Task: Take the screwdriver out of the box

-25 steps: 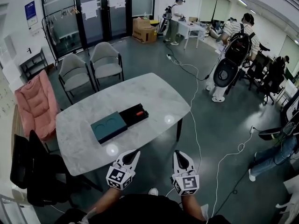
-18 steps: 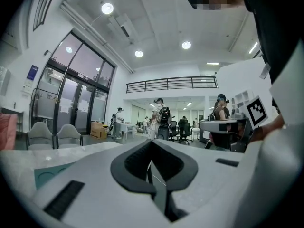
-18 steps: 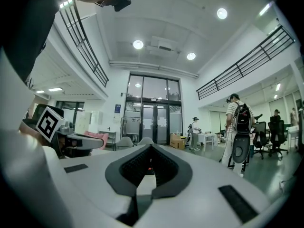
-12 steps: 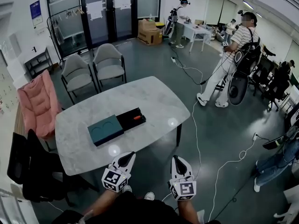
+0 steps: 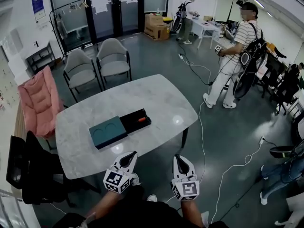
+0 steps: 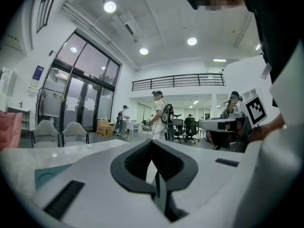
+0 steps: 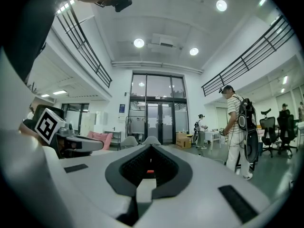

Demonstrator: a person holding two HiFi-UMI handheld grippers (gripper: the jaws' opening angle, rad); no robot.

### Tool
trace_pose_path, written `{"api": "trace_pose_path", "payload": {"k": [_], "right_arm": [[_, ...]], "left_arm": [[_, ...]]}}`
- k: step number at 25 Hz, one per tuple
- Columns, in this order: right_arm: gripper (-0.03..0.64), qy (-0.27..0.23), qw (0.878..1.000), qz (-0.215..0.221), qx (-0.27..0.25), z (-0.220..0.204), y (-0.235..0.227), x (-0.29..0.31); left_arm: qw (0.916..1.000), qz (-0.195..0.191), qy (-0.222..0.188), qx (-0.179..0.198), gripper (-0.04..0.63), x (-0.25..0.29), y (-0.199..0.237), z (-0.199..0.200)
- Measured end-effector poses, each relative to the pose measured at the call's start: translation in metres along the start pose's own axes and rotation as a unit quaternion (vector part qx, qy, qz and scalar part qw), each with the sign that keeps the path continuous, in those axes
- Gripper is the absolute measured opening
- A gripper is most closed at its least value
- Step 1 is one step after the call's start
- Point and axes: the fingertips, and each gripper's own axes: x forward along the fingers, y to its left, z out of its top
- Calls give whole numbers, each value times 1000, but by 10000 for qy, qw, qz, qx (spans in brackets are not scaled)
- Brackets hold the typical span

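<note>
On the marble table (image 5: 156, 101) lies an open black box (image 5: 135, 118) with an orange-handled screwdriver (image 5: 141, 118) inside; its teal lid (image 5: 108, 132) sits slid off to the left. My left gripper (image 5: 130, 156) and right gripper (image 5: 178, 158) hang side by side short of the table's near edge, both pointing level toward it. Both are shut with nothing between the jaws. In the left gripper view the jaws (image 6: 153, 146) meet, with the teal lid (image 6: 47, 175) low at left. The right gripper's jaws (image 7: 150, 148) meet too.
Two grey chairs (image 5: 97, 63) stand beyond the table, a pink chair (image 5: 38, 101) at left, a dark chair (image 5: 28, 170) near left. A person in a striped shirt (image 5: 235, 56) stands at right. Cables (image 5: 204, 127) trail over the floor.
The view has shifted slightly toward the table, and both grippers have eased forward and a little down. The striped-shirt person has walked leftward across the room. Jaws stay shut.
</note>
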Motion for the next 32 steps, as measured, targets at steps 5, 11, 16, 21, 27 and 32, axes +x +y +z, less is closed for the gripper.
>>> {"api": "trace_pose_path", "payload": {"k": [5,11,16,21,27,32], "right_arm": [[23,26,10000,65,-31,2,-5,36],[23,90,9997,229,-63,0,-5,84],[23,111,9990,405,-119,2,2,136],[23,264,9969,560,-478,-3,17,182],[23,465,9940,773,-619,-5,35,225],[23,632,9906,1009,-669,-13,42,248]], "left_arm": [[10000,25,7,-36,6,18,24,3],[9999,134,-5,-46,6,40,63,6],[9998,208,-23,-75,6,58,104,10],[9992,379,-76,-132,6,65,145,6],[9976,667,-113,-168,6,59,201,12],[9979,651,-14,-65,6,55,216,8]]}}
